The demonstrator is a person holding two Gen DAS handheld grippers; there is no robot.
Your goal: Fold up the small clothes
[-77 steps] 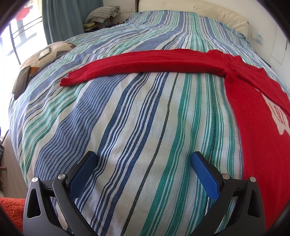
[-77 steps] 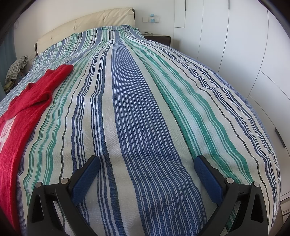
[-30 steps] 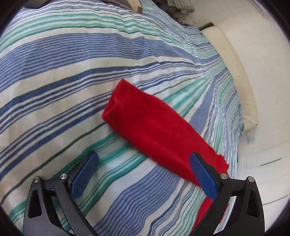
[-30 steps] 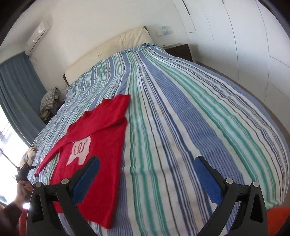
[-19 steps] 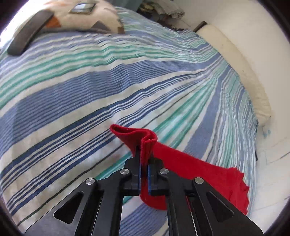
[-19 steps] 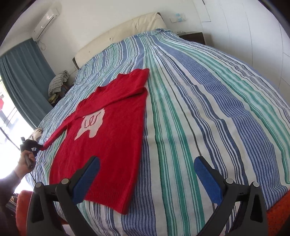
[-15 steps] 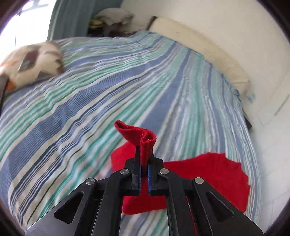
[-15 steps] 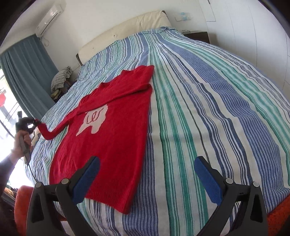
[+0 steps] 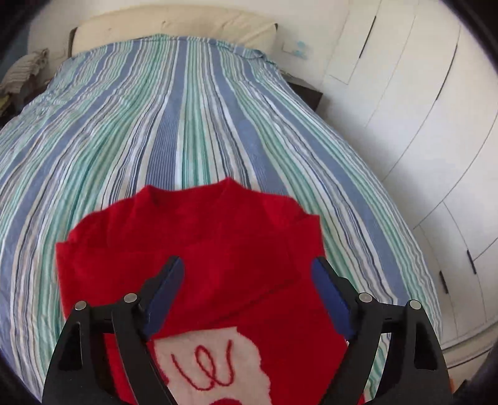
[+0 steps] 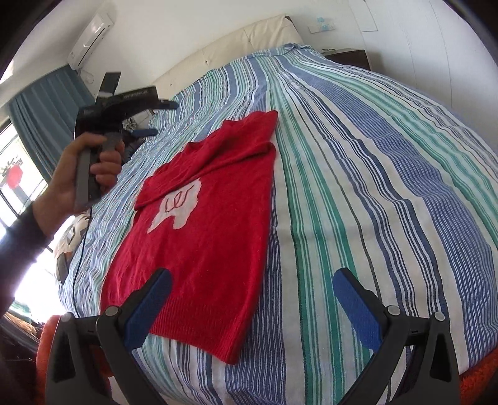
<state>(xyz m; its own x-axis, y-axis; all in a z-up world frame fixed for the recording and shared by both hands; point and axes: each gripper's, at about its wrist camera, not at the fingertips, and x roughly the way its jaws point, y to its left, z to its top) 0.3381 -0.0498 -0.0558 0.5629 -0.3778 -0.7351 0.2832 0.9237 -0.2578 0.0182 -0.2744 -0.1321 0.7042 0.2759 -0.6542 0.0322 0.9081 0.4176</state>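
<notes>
A small red sweater with a white patch on its chest lies flat on the striped bedspread. Both sleeves are folded across its chest, the left one on top. In the left wrist view the sweater fills the lower middle. My left gripper is open and empty, held above the sweater's chest; the right wrist view shows it raised in the hand, left of the sweater. My right gripper is open and empty above the sweater's hem at the bed's near edge.
A cream headboard stands at the far end of the bed. White wardrobe doors line the right side. A patterned cushion lies at the bed's left edge. Curtains and a window are on the left.
My left gripper carried the left sleeve over the sweater's chest, let it go and opened. It now hovers above the chest. My right gripper stayed open near the hem.
</notes>
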